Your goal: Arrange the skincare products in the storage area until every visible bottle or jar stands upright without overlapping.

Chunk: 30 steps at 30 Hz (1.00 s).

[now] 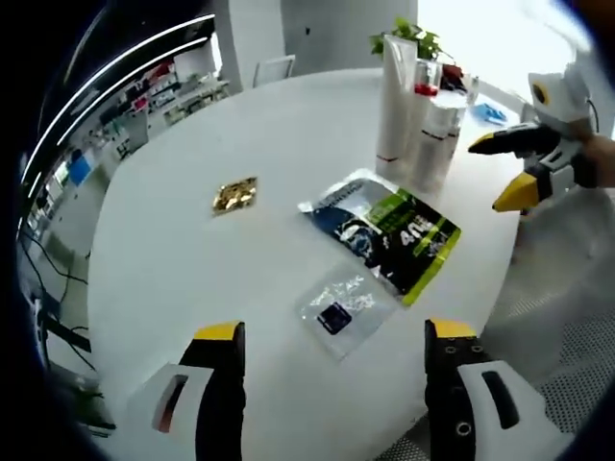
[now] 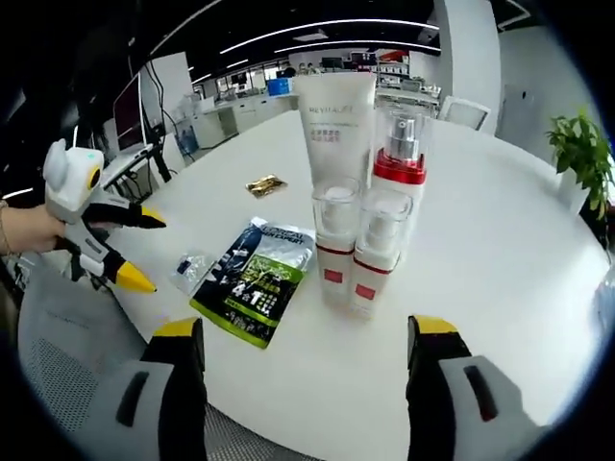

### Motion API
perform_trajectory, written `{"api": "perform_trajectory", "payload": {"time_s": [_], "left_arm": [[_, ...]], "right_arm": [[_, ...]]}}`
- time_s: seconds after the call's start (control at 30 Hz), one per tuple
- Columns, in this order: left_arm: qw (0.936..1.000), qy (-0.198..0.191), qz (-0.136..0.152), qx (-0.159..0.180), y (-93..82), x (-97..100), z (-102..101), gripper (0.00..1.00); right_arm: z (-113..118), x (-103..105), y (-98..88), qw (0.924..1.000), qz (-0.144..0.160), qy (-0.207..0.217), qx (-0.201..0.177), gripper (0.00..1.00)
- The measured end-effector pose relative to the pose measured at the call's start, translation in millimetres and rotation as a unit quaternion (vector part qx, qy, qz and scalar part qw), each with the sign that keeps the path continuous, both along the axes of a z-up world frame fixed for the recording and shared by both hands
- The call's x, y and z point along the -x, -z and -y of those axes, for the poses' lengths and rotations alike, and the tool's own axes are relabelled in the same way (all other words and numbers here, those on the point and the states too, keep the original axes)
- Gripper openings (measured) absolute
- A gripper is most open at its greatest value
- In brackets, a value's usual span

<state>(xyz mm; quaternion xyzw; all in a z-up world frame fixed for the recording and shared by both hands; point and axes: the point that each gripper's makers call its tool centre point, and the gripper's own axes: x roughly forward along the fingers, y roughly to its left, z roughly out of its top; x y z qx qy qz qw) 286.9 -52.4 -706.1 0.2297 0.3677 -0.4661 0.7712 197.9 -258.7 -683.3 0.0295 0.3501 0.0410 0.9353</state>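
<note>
Both grippers, left gripper (image 1: 332, 360) and right gripper (image 2: 306, 357), released, empty. Bottles (image 2: 351, 245) upright, clustered just ahead of right gripper on table (image 2: 500, 240); green sachet (image 2: 252, 279) flat ahead-left. Best approached low, sachet pinched by edge, bottles spared.

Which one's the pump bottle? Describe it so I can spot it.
On the white round table stands a cluster of four skincare containers. The pump bottle is at the back, beside the tall white tube, the only one with a red collar under a clear cap.

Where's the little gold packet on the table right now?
The gold packet lies flat on the white table, apart from everything, left of the green sachet in the left gripper view; in the right gripper view it lies beyond that sachet.
</note>
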Motion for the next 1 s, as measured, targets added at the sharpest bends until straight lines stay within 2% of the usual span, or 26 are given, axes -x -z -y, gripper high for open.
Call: {"api": "perform_trajectory", "payload": {"time_s": [0.17, 0.33, 0.53, 0.8, 1.0], "left_arm": [[0.9998, -0.018, -0.005, 0.011, -8.2, 2.4, -6.9, 0.82], [0.9972, -0.05, -0.024, 0.051, -19.4, 6.3, -9.1, 0.9], [0.9933, -0.077, -0.03, 0.081, -30.1, 10.8, -13.1, 0.97], [0.9899, -0.102, -0.032, 0.093, -33.5, 18.2, -23.9, 0.97], [0.9886, -0.117, -0.033, 0.089, -29.2, 24.2, -32.4, 0.97]], "right_arm": [[11.1, 3.5, -12.6, 0.9997, 0.02, 0.011, 0.002, 0.9], [21.7, 7.3, -24.3, 0.9992, 0.034, 0.016, 0.009, 0.91], [27.2, 12.5, -28.5, 0.9987, 0.046, 0.019, 0.006, 0.93], [25.9, 17.0, -29.6, 0.9985, 0.052, 0.014, -0.002, 0.95], [26.4, 17.9, -28.5, 0.9984, 0.055, 0.011, -0.001, 0.95]]}}
